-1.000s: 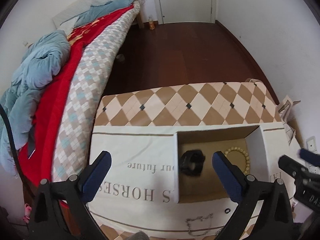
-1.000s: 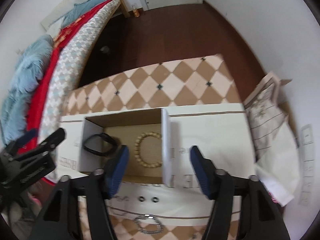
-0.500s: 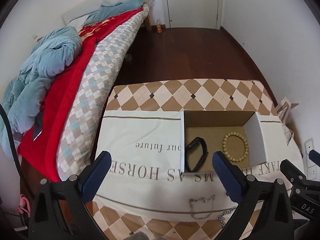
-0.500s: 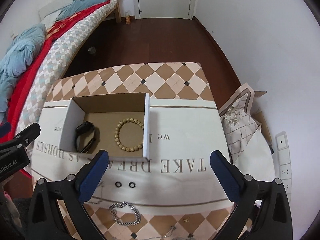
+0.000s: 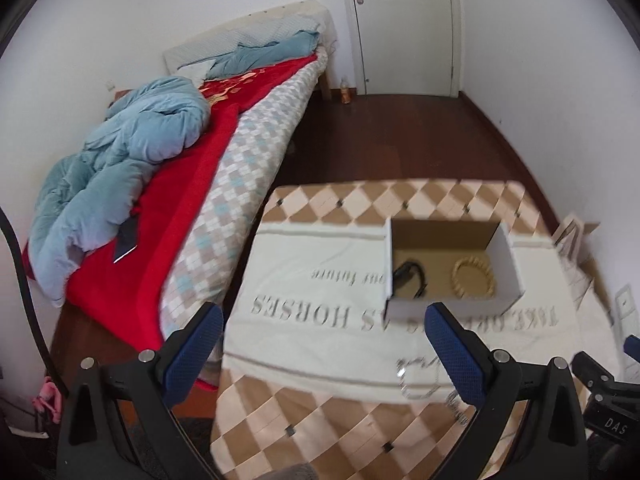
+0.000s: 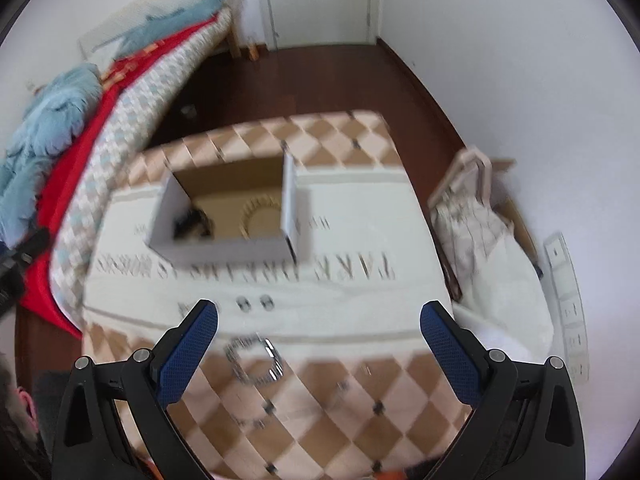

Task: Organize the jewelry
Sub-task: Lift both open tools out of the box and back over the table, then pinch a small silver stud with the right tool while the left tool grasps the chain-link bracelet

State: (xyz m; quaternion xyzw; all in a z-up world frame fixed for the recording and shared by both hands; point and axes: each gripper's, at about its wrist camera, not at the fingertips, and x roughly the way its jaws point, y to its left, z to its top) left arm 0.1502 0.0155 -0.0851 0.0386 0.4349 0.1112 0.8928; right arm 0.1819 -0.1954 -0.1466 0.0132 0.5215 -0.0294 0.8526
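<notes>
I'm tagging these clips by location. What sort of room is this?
Most likely a bedroom in a home: an unmade bed with a blue duvet stands against the wall, a door closes off the far end, and the floor is dark wood.

Our right tongs (image 6: 319, 344) stand wide apart with nothing between the blue pads, above the counter (image 6: 400, 400). We see a silver chain bracelet (image 6: 254, 362) lying just ahead of them, two small dark rings (image 6: 255, 303) beyond it, and farther off an open box (image 6: 224, 248) holding a beaded bracelet (image 6: 260, 216) beside a dark band (image 6: 192, 222).
</notes>
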